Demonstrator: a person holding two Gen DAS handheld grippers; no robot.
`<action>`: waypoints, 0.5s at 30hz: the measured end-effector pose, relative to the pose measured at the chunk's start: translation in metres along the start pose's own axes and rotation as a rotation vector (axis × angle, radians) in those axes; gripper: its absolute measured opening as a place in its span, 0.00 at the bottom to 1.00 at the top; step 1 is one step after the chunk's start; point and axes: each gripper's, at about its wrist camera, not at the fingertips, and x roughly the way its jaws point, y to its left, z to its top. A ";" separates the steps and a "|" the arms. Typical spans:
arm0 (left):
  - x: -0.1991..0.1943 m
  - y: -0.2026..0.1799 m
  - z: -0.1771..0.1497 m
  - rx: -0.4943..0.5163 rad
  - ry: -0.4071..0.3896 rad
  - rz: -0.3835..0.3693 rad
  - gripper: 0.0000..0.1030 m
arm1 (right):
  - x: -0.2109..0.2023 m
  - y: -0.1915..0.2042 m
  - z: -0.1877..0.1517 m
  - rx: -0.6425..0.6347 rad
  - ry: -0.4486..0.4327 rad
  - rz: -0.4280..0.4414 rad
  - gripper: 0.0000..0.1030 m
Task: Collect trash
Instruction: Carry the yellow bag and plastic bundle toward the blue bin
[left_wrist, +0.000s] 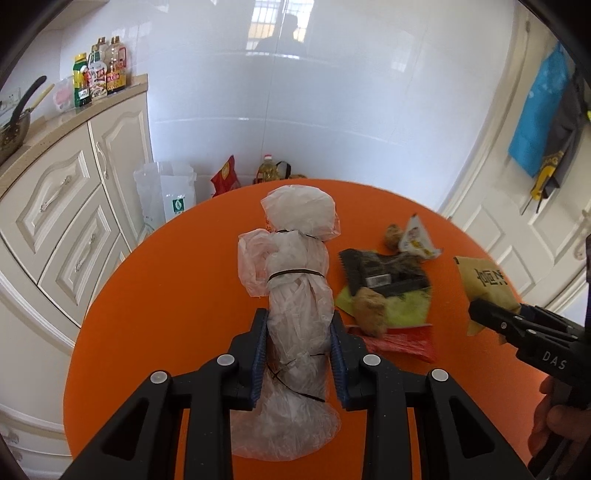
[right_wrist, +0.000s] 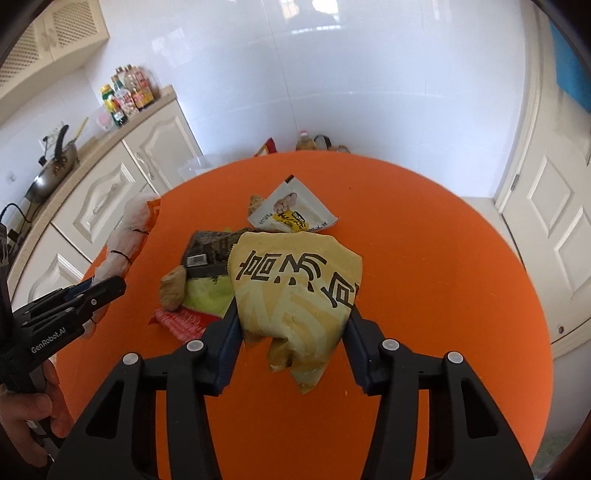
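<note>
My left gripper (left_wrist: 298, 347) is shut on a long white plastic bag bundle (left_wrist: 295, 295) tied with thin bands, lying on the round orange table (left_wrist: 166, 314). My right gripper (right_wrist: 293, 325) is shut on a crumpled yellow paper bag (right_wrist: 299, 291) with black characters, held just above the table (right_wrist: 443, 277). Between them lies a trash pile: a dark snack wrapper (left_wrist: 384, 273), a brown lump (left_wrist: 369, 310), a green wrapper (left_wrist: 406, 314), a red wrapper (left_wrist: 402, 343) and a white snack packet (right_wrist: 291, 214). The right gripper also shows in the left wrist view (left_wrist: 487, 314).
Cream cabinets (left_wrist: 62, 229) with sauce bottles (left_wrist: 98, 72) and a pan (right_wrist: 51, 173) stand to the left. A clear plastic bag (left_wrist: 166, 195), a red packet (left_wrist: 225, 177) and an oil bottle (left_wrist: 267, 170) sit on the floor beyond the table. A white door (right_wrist: 554, 229) is at the right.
</note>
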 end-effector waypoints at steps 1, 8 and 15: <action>-0.006 -0.002 -0.002 -0.002 -0.010 -0.003 0.26 | -0.004 0.000 -0.002 -0.002 -0.008 0.002 0.49; -0.053 -0.028 -0.012 0.029 -0.083 -0.022 0.26 | -0.053 0.000 -0.010 -0.025 -0.098 0.008 0.49; -0.100 -0.067 -0.024 0.097 -0.157 -0.046 0.26 | -0.107 -0.011 -0.017 -0.014 -0.194 0.005 0.49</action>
